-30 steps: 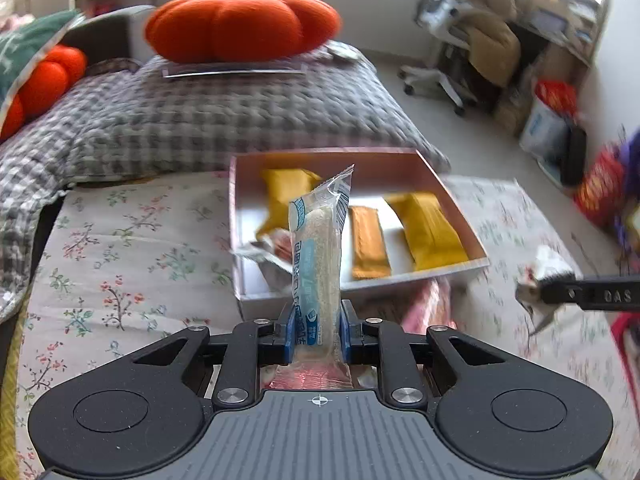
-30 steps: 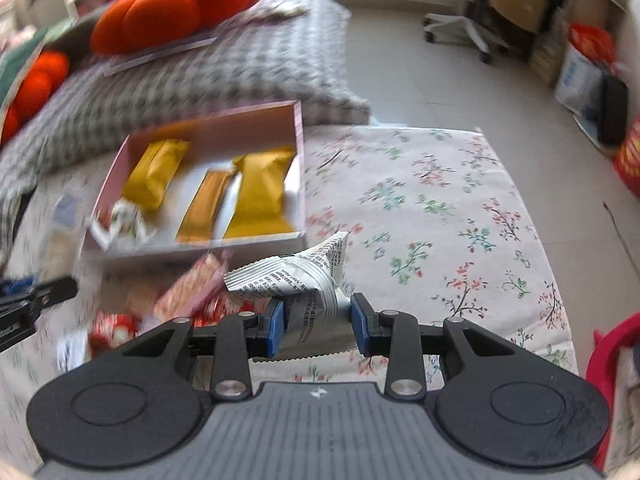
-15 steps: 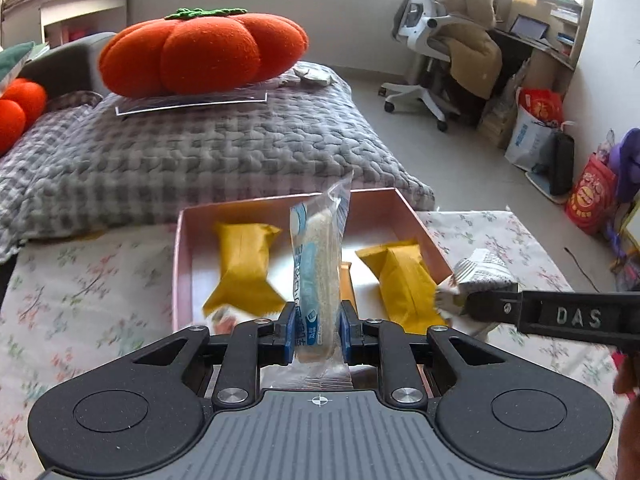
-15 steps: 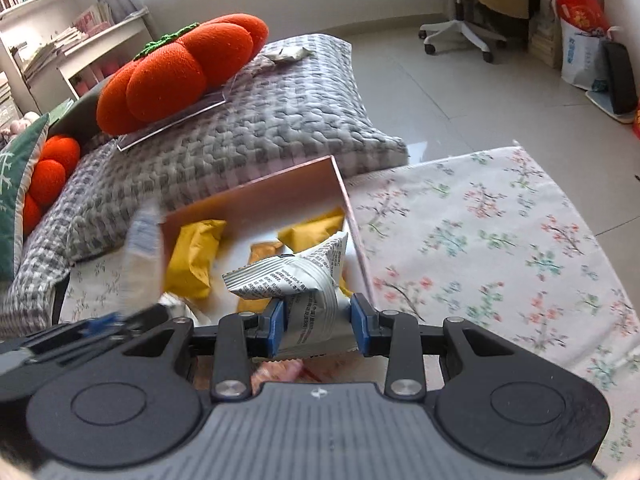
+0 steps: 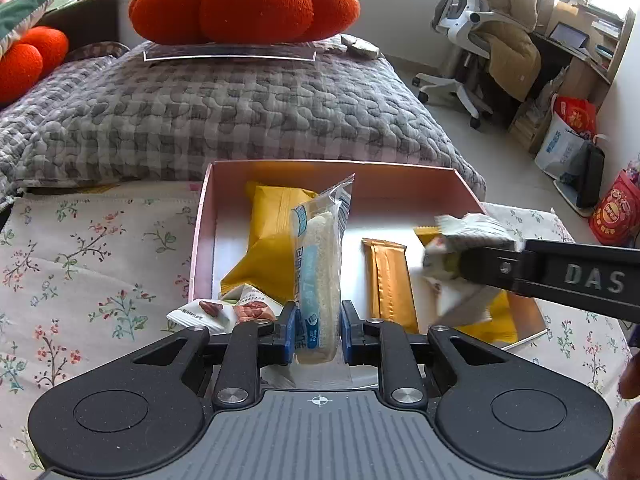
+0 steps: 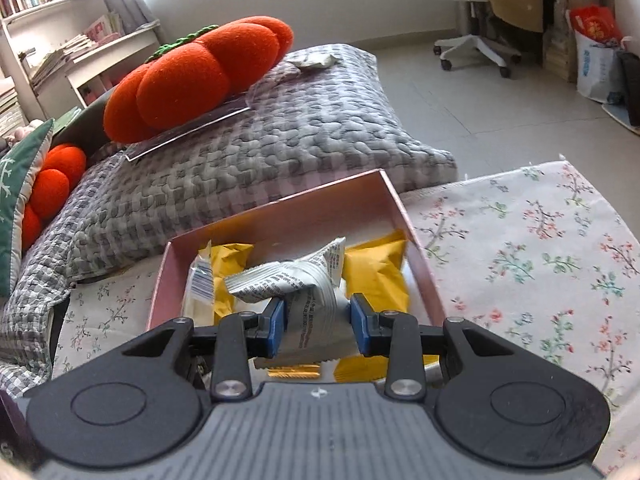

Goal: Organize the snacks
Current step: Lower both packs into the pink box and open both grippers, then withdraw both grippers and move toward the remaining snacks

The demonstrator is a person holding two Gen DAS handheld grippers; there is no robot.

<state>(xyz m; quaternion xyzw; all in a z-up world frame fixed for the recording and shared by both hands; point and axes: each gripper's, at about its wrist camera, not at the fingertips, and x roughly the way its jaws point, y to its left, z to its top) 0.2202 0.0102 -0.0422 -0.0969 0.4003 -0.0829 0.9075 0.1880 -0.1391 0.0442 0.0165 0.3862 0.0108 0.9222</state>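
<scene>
Risk: both grippers crowd over the same pink rectangular cardboard box (image 5: pixel 400 170); if both let go at once the packets could land on each other or on the yellow foil pouches (image 5: pixel 276 236) already inside.

Left gripper (image 5: pixel 318 330): jaws narrow, clamped on an upright clear-and-blue rice cracker packet (image 5: pixel 318 272), over the box's near-left part. A small white nut packet (image 5: pixel 222 312) hangs over the near rim and could get knocked out.

Right gripper (image 6: pixel 318 324): jaws narrow, pinching a crumpled silver printed packet (image 6: pixel 308 292) above the box's right half.

Beyond: grey quilted cushion (image 5: pixel 224 108), orange pumpkin plush (image 5: pixel 244 2).
</scene>
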